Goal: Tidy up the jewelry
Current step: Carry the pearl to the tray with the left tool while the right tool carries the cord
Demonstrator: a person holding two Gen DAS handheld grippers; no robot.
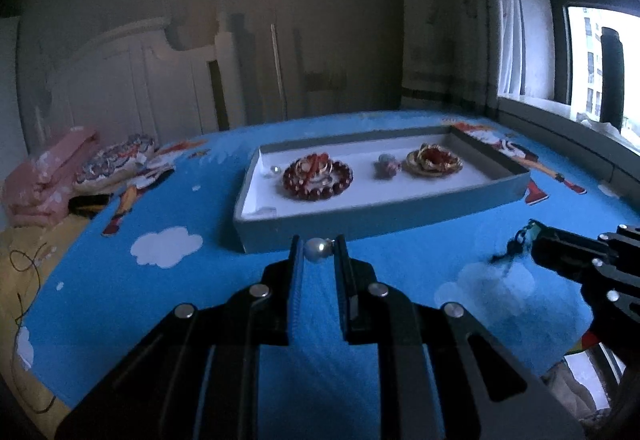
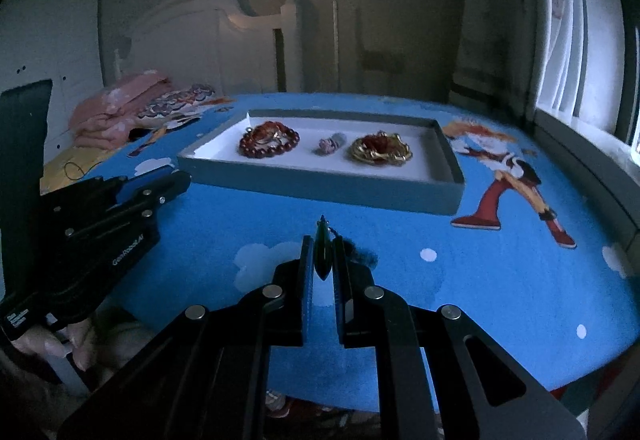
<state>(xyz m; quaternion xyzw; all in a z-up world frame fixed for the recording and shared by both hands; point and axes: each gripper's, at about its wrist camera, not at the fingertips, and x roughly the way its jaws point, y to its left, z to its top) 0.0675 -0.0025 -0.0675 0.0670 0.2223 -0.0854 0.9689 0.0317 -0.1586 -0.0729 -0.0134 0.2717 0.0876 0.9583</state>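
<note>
Pearl earring (image 1: 317, 249) pinched in left gripper (image 1: 318, 252) fingers near the tray (image 1: 360, 217); right gripper (image 2: 323, 256) clamps a dark green pendant (image 2: 322, 252).

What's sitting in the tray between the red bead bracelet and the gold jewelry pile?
A small pinkish-grey trinket lies between the red bead bracelet and the gold pile, apart from both; both views show it.

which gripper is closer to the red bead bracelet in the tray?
Left, probably. The left gripper, shut on a pearl, sits just before the tray's near wall, almost in line with the red bead bracelet. The right gripper, holding a dark green pendant, is off toward the other end.
</note>
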